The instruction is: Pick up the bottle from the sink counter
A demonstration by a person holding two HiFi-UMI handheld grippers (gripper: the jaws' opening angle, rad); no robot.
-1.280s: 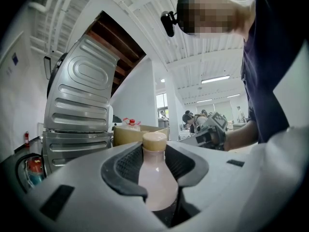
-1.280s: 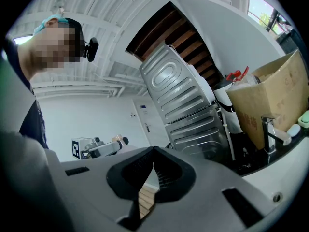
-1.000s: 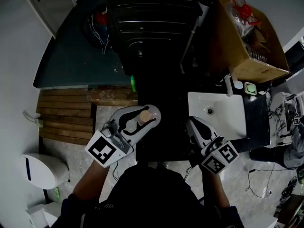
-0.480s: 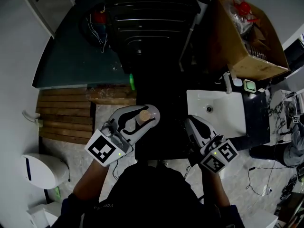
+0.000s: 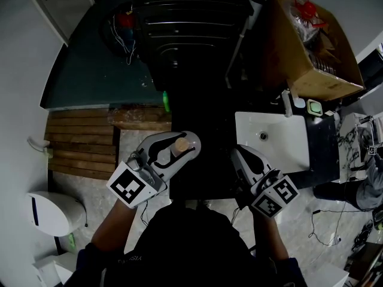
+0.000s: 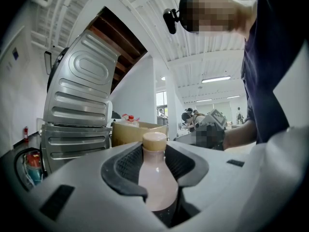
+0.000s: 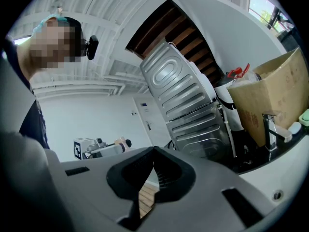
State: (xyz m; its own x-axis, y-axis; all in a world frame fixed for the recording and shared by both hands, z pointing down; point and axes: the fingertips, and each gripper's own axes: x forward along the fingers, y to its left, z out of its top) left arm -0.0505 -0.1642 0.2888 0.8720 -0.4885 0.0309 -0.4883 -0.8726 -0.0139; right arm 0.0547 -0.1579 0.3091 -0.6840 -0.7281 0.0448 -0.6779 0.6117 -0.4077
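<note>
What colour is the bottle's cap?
Tan cap on the bottle, best in the left gripper view.

Almost nothing legible is showing.
Faint pale letters are running across the person's dark shirt (image 5: 128, 259), behind both grippers' fingers, too dim to read. A black-and-white square marker (image 5: 128, 188) is sitting at the left gripper's (image 5: 187, 141) rear, another marker (image 5: 276, 197) at the right gripper's (image 5: 238, 155), opposite the fingertips, carrying no letters.

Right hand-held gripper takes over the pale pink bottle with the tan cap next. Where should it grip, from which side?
Probably the tan cap: it alone stands clear above the pads of the left hand-held gripper, which clamp the pale pink bottle's body. Bring the right hand-held gripper in level from its own side, opening its shut jaws first.
</note>
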